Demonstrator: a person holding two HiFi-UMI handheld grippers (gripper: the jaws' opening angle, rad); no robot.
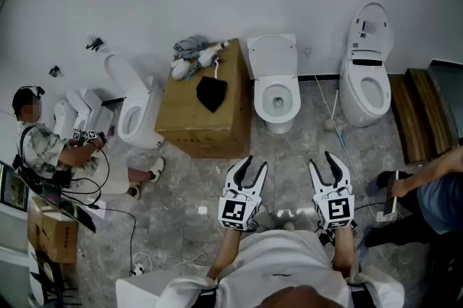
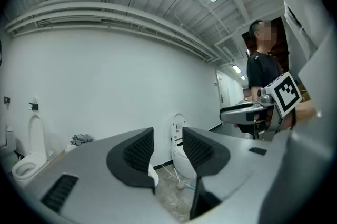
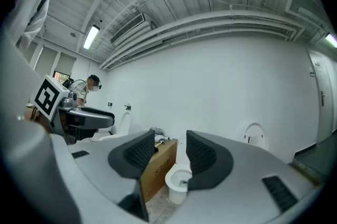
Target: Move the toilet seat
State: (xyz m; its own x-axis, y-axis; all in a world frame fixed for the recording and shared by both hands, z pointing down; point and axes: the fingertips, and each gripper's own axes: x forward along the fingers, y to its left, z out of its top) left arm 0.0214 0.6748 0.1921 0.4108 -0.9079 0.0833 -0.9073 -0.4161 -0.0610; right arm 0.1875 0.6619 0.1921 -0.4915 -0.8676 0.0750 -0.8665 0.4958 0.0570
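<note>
A white toilet (image 1: 275,95) with its seat down and its lid (image 1: 272,53) raised stands against the far wall, ahead of both grippers. My left gripper (image 1: 255,162) and right gripper (image 1: 320,159) hover side by side over the floor, well short of it, both shut with nothing between the jaws. The right gripper view looks along the right gripper (image 3: 171,144) at that toilet (image 3: 178,182). Beyond the left gripper (image 2: 168,140), the left gripper view shows another toilet (image 2: 181,159) with its lid (image 2: 178,125) up.
A cardboard box (image 1: 202,111) with cloths and a black item on top stands left of the middle toilet. Another toilet (image 1: 137,111) lies beyond it, and one more (image 1: 365,86) at the right. One person (image 1: 43,147) sits at left, another (image 1: 427,191) at right. Wooden steps (image 1: 419,111) line the right wall.
</note>
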